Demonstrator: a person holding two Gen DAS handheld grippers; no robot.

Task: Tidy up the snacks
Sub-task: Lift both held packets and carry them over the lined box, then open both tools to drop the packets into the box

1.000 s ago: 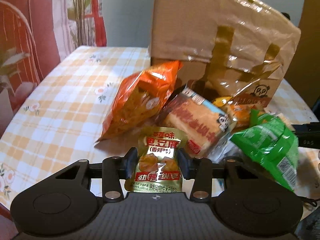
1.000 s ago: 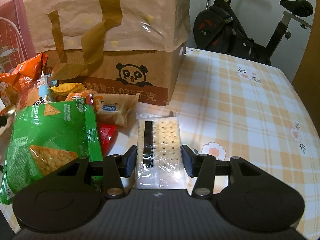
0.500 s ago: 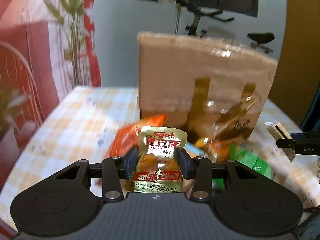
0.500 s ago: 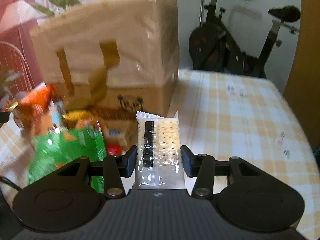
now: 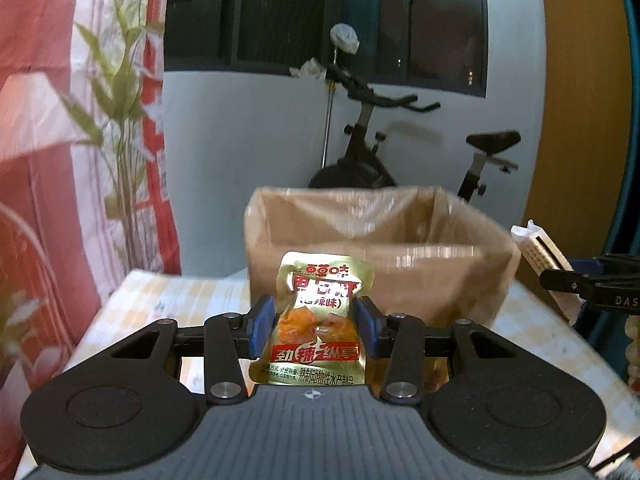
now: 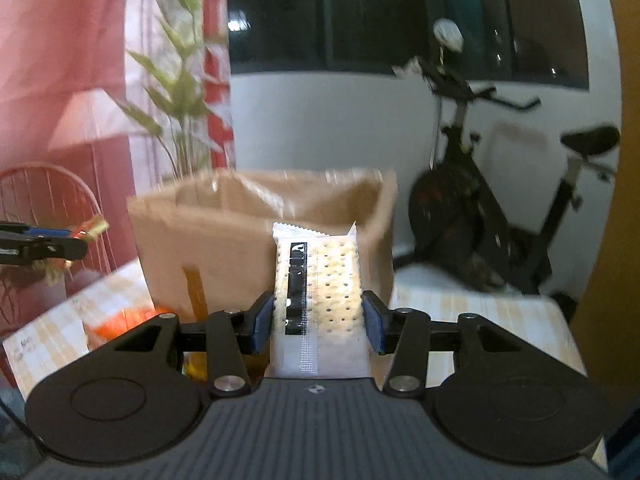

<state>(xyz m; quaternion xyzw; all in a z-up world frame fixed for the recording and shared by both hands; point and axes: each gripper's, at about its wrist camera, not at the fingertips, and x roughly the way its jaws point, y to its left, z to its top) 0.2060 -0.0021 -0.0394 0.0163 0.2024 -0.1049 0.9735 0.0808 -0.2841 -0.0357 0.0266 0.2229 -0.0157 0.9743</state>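
1. The left gripper is seen pinching a gold snack pouch, held just in front of the open brown paper bag and about level with its rim.
2. The right gripper is seen pinching a clear cracker packet, likewise in front of the bag.
3. The step in hand is judged to be dropping both packs into the bag; each should be carried over the rim before its grip is eased, one at a time, so the soft bag wall is not pushed in.
4. In the left wrist view the bag's open interior is shown; contents cannot be made out.
5. Only in the right wrist view is an orange pack shown, at the bag's foot on the checked tablecloth.
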